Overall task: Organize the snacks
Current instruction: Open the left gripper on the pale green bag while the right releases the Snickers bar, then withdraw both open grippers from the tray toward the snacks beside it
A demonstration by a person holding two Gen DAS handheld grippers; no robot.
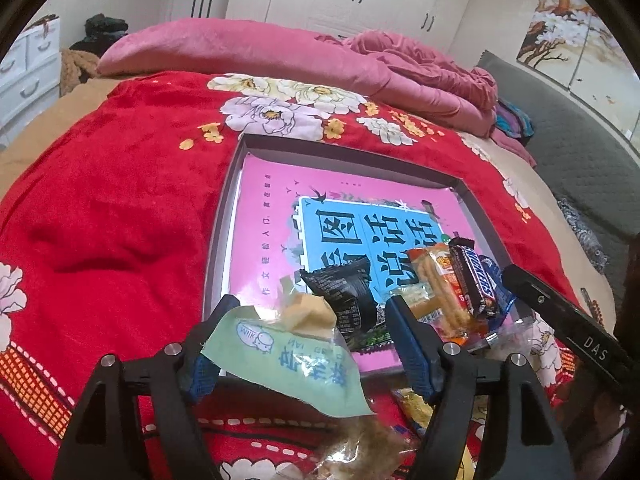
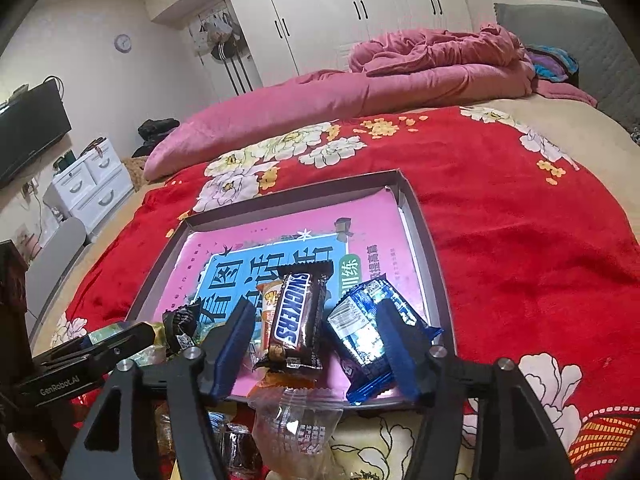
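Observation:
A shallow grey tray with a pink and blue printed sheet lies on the red flowered blanket. In its near corner lie a Snickers bar, a blue wrapped snack, an orange wrapped biscuit and a black packet. My left gripper has its jaws wide apart, and a pale green milk-candy packet lies between them. My right gripper is open above the Snickers bar, touching nothing.
More loose snacks lie on the blanket in front of the tray's near edge. A pink quilt is heaped at the far side of the bed. White cupboards and a drawer unit stand beyond.

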